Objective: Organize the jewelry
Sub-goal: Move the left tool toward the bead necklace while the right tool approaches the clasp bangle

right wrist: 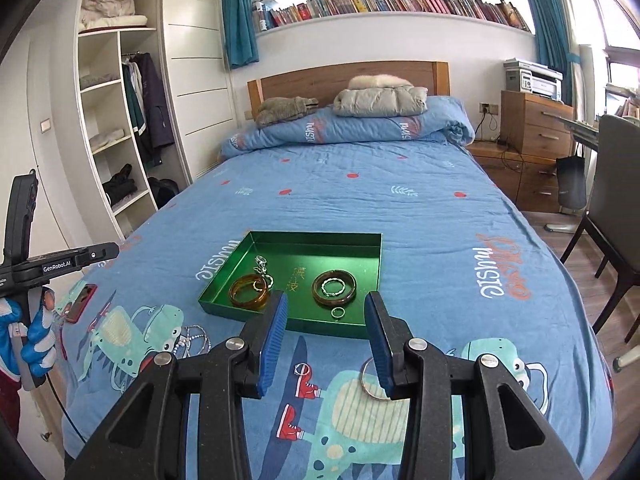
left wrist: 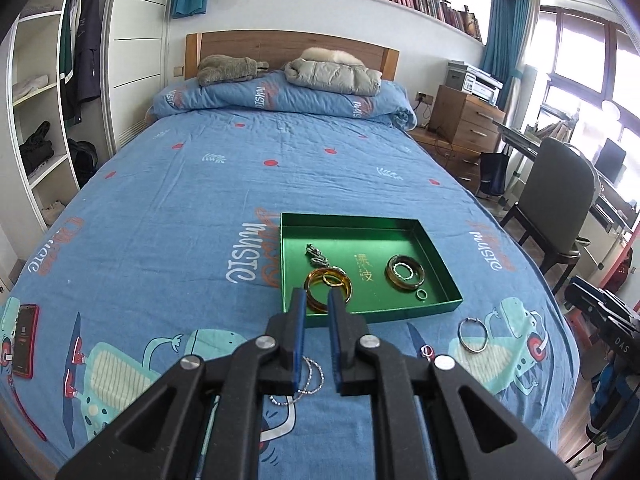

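Observation:
A green tray (left wrist: 400, 312) (right wrist: 224, 280) lies on the blue bed. In it are an amber bangle (left wrist: 316, 306) (right wrist: 248, 294), a brown bangle (left wrist: 405, 273) (right wrist: 334, 289) with a thin ring inside, a small ring (left wrist: 421, 294) (right wrist: 338, 312) and a silver chain piece (left wrist: 316, 256) (right wrist: 262, 266). On the sheet lie a silver bangle (left wrist: 472, 335) (right wrist: 370, 380), a small ring (left wrist: 427, 351) (right wrist: 301, 369) and a beaded silver necklace (left wrist: 308, 380) (right wrist: 194, 340). My left gripper (left wrist: 317, 300) is narrowly open and empty above the tray's near edge. My right gripper (right wrist: 326, 308) is wide open and empty above the sheet.
A red phone (left wrist: 25, 340) (right wrist: 82, 303) lies at the bed's left edge. Folded quilt, jacket and a plush toy sit at the headboard. A grey chair (left wrist: 556, 200) and desk stand to the right. A wardrobe stands to the left.

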Motion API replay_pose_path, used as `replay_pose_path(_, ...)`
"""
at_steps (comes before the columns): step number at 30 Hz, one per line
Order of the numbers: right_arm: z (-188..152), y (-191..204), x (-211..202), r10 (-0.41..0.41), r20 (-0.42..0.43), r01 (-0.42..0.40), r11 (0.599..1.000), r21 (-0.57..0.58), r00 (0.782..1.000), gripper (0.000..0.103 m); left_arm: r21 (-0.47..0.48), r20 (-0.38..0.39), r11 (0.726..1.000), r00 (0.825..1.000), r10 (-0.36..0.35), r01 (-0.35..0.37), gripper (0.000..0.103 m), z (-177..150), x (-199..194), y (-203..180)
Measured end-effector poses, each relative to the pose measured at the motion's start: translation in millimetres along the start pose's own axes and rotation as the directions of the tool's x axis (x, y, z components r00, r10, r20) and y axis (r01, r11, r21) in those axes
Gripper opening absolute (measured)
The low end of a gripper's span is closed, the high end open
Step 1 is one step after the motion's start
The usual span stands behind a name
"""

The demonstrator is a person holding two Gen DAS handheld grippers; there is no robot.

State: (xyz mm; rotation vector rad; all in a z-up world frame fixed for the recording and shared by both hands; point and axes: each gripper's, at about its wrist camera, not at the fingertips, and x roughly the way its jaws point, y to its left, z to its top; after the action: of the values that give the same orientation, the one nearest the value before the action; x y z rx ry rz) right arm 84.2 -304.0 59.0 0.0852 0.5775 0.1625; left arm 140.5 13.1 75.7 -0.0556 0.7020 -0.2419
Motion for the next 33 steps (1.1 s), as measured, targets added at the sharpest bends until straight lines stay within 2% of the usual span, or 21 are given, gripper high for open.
replay_pose_path(8, -20.9, -12.3, -11.5, -0.010, -0.007, 0.011, 0.999, 0.036, 1.000, 0.040, -0.004, -0.015, 1.000, 1.000, -0.010, 0.010, 0.011, -26.9, -7.3, 2.2)
replay_pose_path(12, -30.2, -22.0, -10.5, -0.018, -0.020, 0.019, 0.998, 0.055, 1.000, 0.040, -0.021, -0.045, 1.000, 0.999, -0.008, 0.007, 0.011, -41.2, 1.7, 7.8)
replay_pose_path(15, -37.3, -30.4, -7.5, -0.026, -0.034, 0.028, 0.997, 0.068, 0.999, 0.040, -0.030, -0.077, 1.000, 0.997, 0.005, -0.007, 0.012, -53.9, 14.6, 14.4)
replay_pose_path(19, -46.6, -44.6, 1.4, -0.040, -0.062, 0.045, 0.995, 0.090, 0.997, 0.040, -0.051, -0.125, 0.998, 0.992, 0.016, -0.022, 0.023, -71.1, 35.7, 26.2)
replay_pose_path(25, -59.0, -64.0, 24.7, -0.053, -0.116, 0.066, 0.991, 0.117, 0.992, 0.040, -0.078, -0.195, 0.997, 0.981, 0.010, -0.026, 0.023, -92.0, 67.4, 40.2)
replay_pose_path(33, -78.0, -78.5, 67.8, -0.048, -0.200, 0.076, 0.988, 0.135, 0.979, 0.040, -0.062, -0.283, 0.998, 0.959, -0.009, -0.008, 0.023, -108.5, 116.1, 34.2)
